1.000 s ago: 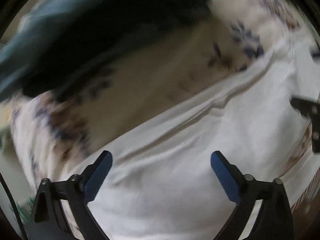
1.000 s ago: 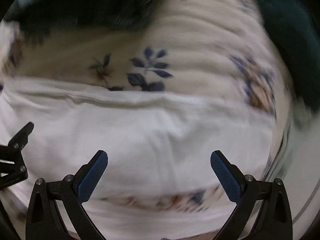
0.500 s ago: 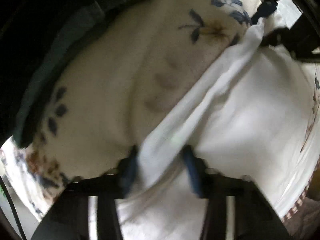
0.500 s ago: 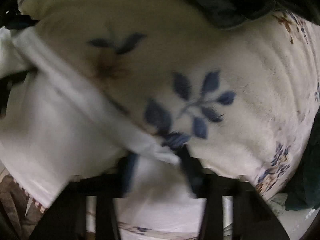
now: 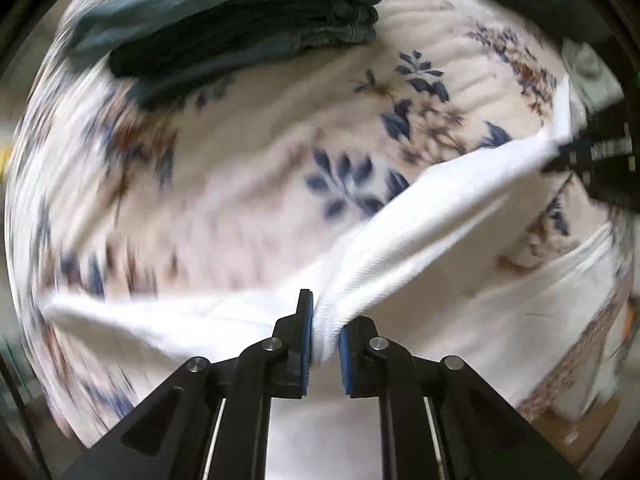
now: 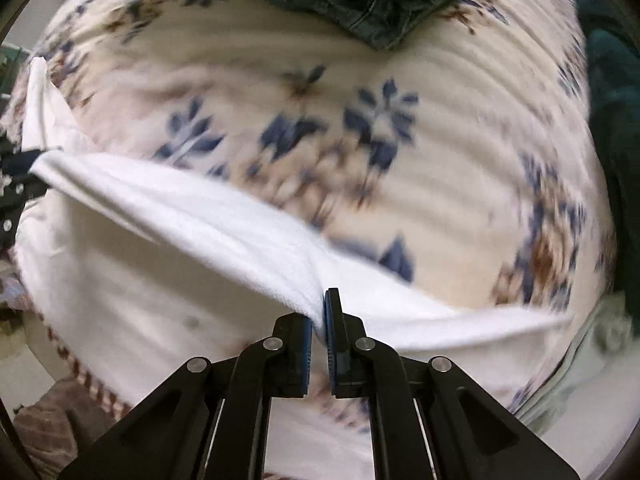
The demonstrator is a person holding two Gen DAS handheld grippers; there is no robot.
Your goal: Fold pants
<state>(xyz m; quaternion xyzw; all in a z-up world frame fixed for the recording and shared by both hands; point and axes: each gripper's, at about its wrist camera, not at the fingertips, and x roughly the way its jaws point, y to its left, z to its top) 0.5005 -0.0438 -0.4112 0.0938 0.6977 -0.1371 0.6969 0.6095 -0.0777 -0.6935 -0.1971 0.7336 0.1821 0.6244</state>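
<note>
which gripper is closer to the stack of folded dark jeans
Hard to call. Left gripper and right gripper both pinch the white pants, with the jeans stack across the floral bedding from each.

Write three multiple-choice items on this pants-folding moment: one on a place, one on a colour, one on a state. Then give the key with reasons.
1. Where does the pile of dark clothes lie?
A. on the floral bedspread, beyond the grippers
B. between the left gripper's fingers
C. on top of the white pants

2. What colour are the pants?
A. red
B. white
C. black

3. What state is the left gripper in?
A. wide open
B. shut on nothing
C. shut on the pants' edge

Key: 1 A, it lies at the top of both views; 2 B, the gripped cloth is white; 3 C, cloth is pinched between its pads.
</note>
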